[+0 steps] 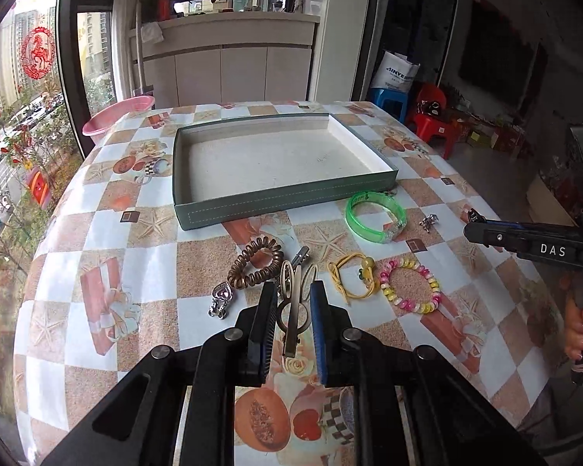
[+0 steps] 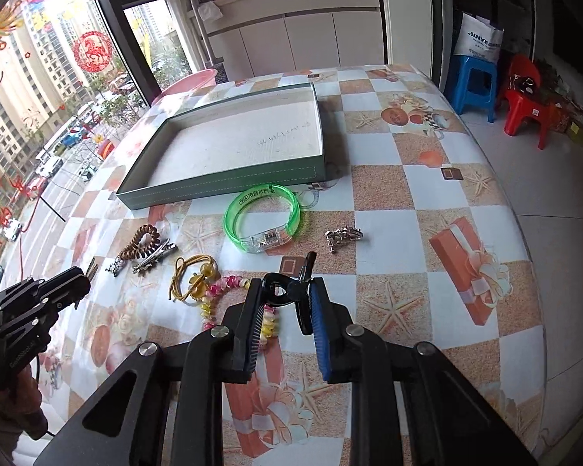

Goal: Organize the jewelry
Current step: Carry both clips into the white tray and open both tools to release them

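Observation:
My left gripper [image 1: 293,299] is shut on a bronze metal hair clip [image 1: 291,310], lifted above the checked tablecloth. My right gripper [image 2: 285,299] is shut on a black hair clip [image 2: 297,295], also off the table. A shallow green tray [image 1: 283,198] with a pale lining lies beyond both, nothing in it. Between the grippers and the tray lie a green bangle [image 2: 262,213], a brown spiral hair tie [image 1: 256,268], a silver charm [image 1: 223,301], a yellow cord tie [image 1: 351,275], a pink-and-yellow beaded bracelet [image 1: 410,285], a silver clip [image 2: 155,258] and a small silver piece [image 2: 344,237].
A pink basin [image 1: 116,114] sits past the table's far left corner by the window. A blue stool [image 2: 474,85] and a red stool [image 2: 528,112] stand on the floor to the right. The table's edge curves away on the right.

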Demonstrator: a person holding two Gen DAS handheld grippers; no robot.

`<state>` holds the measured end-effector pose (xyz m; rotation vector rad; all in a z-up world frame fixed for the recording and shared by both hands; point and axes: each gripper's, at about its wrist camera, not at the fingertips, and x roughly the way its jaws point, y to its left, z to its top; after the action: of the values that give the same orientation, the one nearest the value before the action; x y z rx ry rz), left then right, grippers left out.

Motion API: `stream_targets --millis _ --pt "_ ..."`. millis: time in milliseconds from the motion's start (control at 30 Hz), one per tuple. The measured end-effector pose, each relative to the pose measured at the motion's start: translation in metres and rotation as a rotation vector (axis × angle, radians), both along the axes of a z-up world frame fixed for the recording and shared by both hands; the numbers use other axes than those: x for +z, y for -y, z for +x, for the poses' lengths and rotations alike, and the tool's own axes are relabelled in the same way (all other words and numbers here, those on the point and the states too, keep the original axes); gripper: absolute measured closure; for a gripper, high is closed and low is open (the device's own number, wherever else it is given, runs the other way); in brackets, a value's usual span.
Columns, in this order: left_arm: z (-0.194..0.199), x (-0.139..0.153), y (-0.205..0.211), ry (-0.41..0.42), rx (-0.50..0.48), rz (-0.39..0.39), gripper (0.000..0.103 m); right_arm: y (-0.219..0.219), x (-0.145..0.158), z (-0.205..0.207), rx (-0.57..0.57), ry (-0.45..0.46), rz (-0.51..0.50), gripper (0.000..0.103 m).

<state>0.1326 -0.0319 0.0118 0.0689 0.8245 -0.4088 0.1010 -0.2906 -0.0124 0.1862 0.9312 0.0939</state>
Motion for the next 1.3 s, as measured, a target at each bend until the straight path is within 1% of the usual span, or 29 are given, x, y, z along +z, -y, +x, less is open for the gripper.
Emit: stream_targets --millis 133,233,333,467,567,700,867,1067,1167,1300 --pt "0.024 0.028 -0.001 0.026 0.025 -0.045 0.073 -0.004 0.024 0.02 0.029 0.021 0.042 0.077" --pt "0.049 0.039 0.002 0.031 0.046 -0.06 0.073 -0.01 0.037 0.042 0.048 0.035 0.05 0.077" --pt "0.079 0.04 0.008 0.025 0.063 -0.049 0.073 -0.016 0.045 0.069 0.064 0.042 0.047 0.077" --pt "0.123 0.028 0.015 0.001 0.106 -0.035 0.073 -0.02 0.046 0.11 0.074 0.03 0.08 0.077" --pt "0.158 0.014 0.018 -0.02 0.145 -0.019 0.073 -0.021 0.037 0.142 0.066 0.008 0.108 0.077" --pt "0.199 -0.008 0.025 -0.046 0.192 0.033 0.073 -0.019 0.019 0.183 0.043 -0.025 0.119 0.077" --pt "0.233 -0.028 0.033 -0.061 0.219 0.08 0.073 -0.018 -0.009 0.224 0.016 -0.06 0.114 0.077" --pt "0.251 -0.051 0.039 -0.093 0.227 0.128 0.073 -0.023 -0.04 0.248 0.009 -0.106 0.09 0.077" --pt "0.251 -0.058 0.043 -0.087 0.231 0.158 0.073 -0.027 -0.048 0.25 0.013 -0.117 0.066 0.077" --pt "0.251 -0.069 0.047 -0.111 0.224 0.184 0.072 -0.023 -0.055 0.25 0.007 -0.127 0.078 0.077"
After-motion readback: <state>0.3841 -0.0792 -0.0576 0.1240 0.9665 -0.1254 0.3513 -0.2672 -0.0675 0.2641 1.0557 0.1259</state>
